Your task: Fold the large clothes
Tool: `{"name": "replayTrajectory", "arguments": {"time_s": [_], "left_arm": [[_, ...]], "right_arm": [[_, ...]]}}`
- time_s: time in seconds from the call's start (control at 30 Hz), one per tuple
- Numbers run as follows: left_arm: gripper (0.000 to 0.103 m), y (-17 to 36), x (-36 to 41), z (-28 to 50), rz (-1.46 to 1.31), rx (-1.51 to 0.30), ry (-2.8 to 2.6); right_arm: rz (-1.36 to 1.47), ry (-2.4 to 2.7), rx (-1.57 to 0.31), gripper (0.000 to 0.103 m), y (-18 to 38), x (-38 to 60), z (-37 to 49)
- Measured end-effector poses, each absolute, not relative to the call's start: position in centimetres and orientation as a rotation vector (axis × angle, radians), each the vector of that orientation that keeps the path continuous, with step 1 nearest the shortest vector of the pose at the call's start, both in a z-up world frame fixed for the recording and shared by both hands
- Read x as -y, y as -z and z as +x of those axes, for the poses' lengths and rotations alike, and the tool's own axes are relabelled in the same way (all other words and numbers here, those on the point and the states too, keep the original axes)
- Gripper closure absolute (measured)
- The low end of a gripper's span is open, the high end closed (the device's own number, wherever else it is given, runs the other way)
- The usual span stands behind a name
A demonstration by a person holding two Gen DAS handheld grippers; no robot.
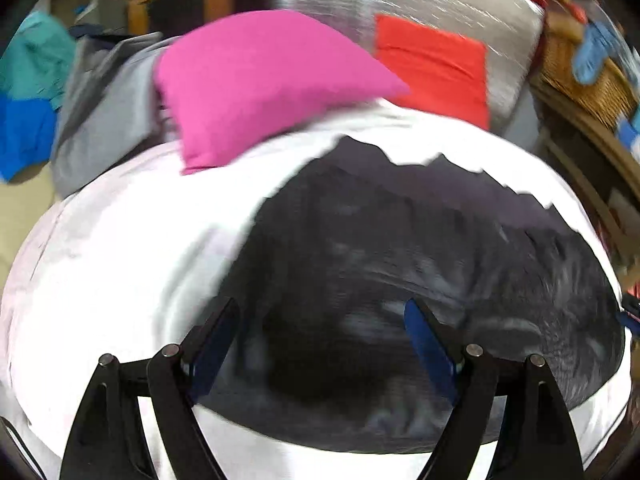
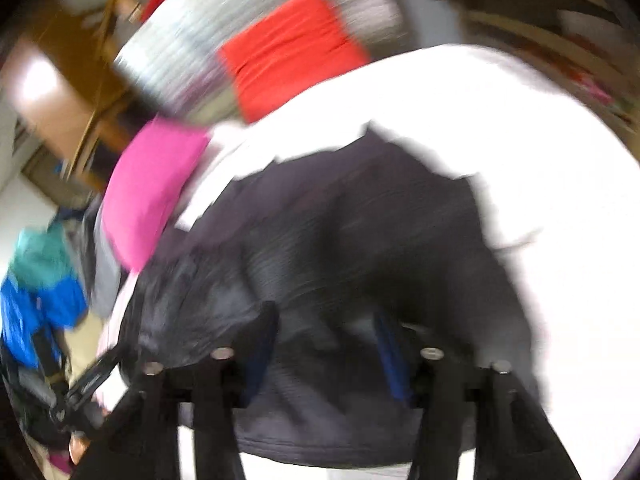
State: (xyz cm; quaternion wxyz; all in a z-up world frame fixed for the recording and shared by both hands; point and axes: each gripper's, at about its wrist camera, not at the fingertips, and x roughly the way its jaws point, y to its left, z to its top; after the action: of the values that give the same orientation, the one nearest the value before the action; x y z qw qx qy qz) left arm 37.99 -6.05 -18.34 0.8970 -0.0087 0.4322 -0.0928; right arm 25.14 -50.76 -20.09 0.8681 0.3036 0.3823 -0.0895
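Note:
A large dark grey garment (image 1: 420, 264) lies spread on a white sheet (image 1: 120, 264); it also shows in the right wrist view (image 2: 360, 248), blurred by motion. My left gripper (image 1: 320, 312) is open above the garment's near left part, with nothing between its blue-padded fingers (image 1: 426, 344). My right gripper (image 2: 326, 320) is open over the garment's near edge, holding nothing. The left gripper's body (image 2: 92, 384) shows at the lower left of the right wrist view.
A pink pillow (image 1: 256, 84) and a red pillow (image 1: 436, 64) lie at the head of the bed. A grey garment (image 1: 104, 112) and blue-teal clothes (image 1: 28, 92) are piled at the left. A wicker basket (image 1: 580, 72) stands at the right.

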Motion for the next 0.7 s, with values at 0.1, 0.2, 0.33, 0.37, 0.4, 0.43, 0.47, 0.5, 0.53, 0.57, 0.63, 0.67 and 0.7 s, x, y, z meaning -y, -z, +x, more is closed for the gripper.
{"name": "replayTrajectory", "arguments": {"time_s": [0.1,0.2,0.33,0.37,0.4,0.43,0.47,0.5,0.53,0.57,0.63,0.67,0.7], "left_arm": [[0.018,19.0,3.6,38.7,-0.05,-0.93,0.138],[0.018,20.3,1.6,40.0,-0.088,-0.997,0.096],[0.017,22.0,0.6,40.7,-0.106,-1.069,0.093],[0.016,22.3,0.7,40.7,-0.109,-1.081,0.1],[0.015,22.7,0.7,40.8,-0.124,-1.095,0.108],[0.013,22.9,0.8,40.8,-0.141,-1.103,0.115],[0.013,23.1,0.8,41.0,-0.167,-1.115,0.129],[0.012,23.2,1.0,40.7,-0.185,-1.128,0.145],[0.012,23.5,1.2,40.5,-0.209,-1.145,0.167],[0.012,23.7,1.2,40.4,-0.242,-1.164,0.194],[0.012,24.0,1.1,40.5,-0.298,-1.197,0.235],[0.012,24.1,1.1,40.5,-0.311,-1.202,0.242],[0.012,24.1,1.0,40.6,-0.316,-1.202,0.245]], "right_arm": [[0.733,0.252,-0.771,0.04,20.4,54.3,22.5],[0.775,0.29,-0.785,0.037,21.8,56.3,22.0],[0.818,0.245,-0.87,0.035,24.6,56.7,24.2],[0.819,0.232,-0.886,0.034,25.2,56.6,24.8],[0.821,0.211,-0.904,0.033,26.0,56.6,25.4],[0.831,0.191,-0.915,0.03,26.8,56.7,26.0],[0.845,0.18,-0.914,0.026,27.3,56.9,26.1],[0.859,0.17,-0.903,0.023,27.9,57.3,26.3],[0.857,0.159,-0.89,0.023,27.9,57.4,26.4],[0.845,0.145,-0.883,0.023,27.8,57.1,26.8],[0.837,0.049,-0.873,0.025,27.7,55.9,27.7],[0.838,0.025,-0.889,0.025,27.8,55.3,28.3],[0.772,0.045,-0.898,0.025,27.7,54.4,28.8]]}}
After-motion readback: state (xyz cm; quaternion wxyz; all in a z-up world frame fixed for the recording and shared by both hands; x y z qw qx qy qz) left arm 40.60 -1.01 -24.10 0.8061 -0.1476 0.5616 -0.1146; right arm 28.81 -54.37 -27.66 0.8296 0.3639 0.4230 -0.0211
